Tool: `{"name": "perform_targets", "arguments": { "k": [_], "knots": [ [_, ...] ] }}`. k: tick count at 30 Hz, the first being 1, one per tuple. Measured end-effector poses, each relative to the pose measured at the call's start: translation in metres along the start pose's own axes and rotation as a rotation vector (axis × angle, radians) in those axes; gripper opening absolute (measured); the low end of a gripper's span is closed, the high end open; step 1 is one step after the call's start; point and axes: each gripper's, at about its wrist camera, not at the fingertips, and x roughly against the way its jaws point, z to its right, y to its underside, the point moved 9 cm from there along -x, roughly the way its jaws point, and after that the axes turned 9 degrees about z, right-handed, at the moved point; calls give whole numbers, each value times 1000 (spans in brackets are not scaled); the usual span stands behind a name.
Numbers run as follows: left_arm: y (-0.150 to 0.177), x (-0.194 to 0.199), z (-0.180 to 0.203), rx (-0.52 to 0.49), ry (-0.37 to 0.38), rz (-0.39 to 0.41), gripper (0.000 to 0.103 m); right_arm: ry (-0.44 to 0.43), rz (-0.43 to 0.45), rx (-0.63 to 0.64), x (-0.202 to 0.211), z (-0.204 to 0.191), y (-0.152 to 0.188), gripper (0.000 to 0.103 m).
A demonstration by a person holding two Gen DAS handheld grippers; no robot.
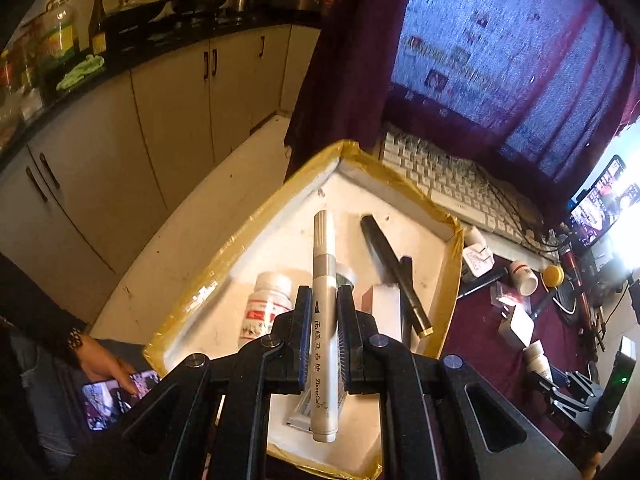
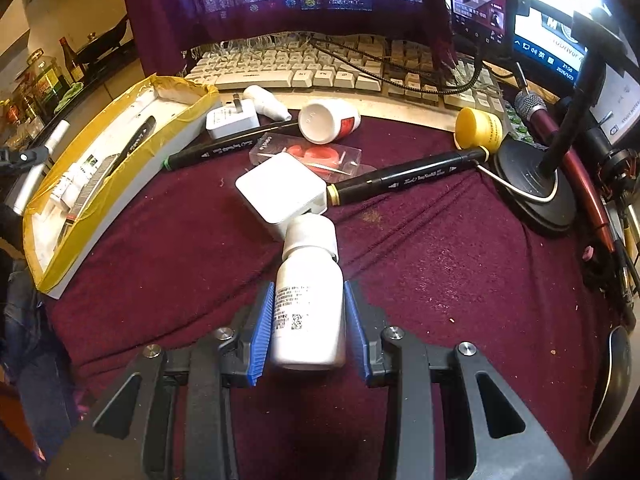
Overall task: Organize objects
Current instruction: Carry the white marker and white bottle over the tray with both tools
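Note:
My left gripper [image 1: 325, 300] is shut on a silver marker [image 1: 323, 320] and holds it above a white box with yellow taped rim [image 1: 256, 220]. In the box lie a white pill bottle [image 1: 266, 304], a black pen [image 1: 394, 274] and a small box [image 1: 384, 308]. My right gripper [image 2: 308, 300] is shut on a white bottle [image 2: 308, 296], just above the maroon cloth [image 2: 420, 272]. The box [image 2: 100, 196] is at the left in the right wrist view, with the silver marker [image 2: 36, 168] beside it.
On the cloth lie a white square charger [image 2: 282, 192], two black markers [image 2: 408, 178], a clear packet [image 2: 312, 156], a white plug [image 2: 232, 120], a tipped white bottle [image 2: 328, 120] and a yellow cap [image 2: 480, 128]. A keyboard [image 2: 340, 72] and mic stand [image 2: 532, 176] stand behind.

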Motion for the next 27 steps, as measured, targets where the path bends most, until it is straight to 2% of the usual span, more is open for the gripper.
{"name": "perform_targets", "arguments": {
  "k": [8,19,23,27],
  "knots": [
    [19,-13,13,-44,-7,-31,10,-4,4,4,3,-4,2,32],
    [25,-21,6,-11,-4,-36,10,-25,67,0,23,-12,-10,32],
    [25,-24,4,10,9,-37,10,-78,83,-17,31,-24,-16,32],
    [17,-27,0,18,16,-29,10,-172,100,-13,36,-54,-34,32]
  ]
}}
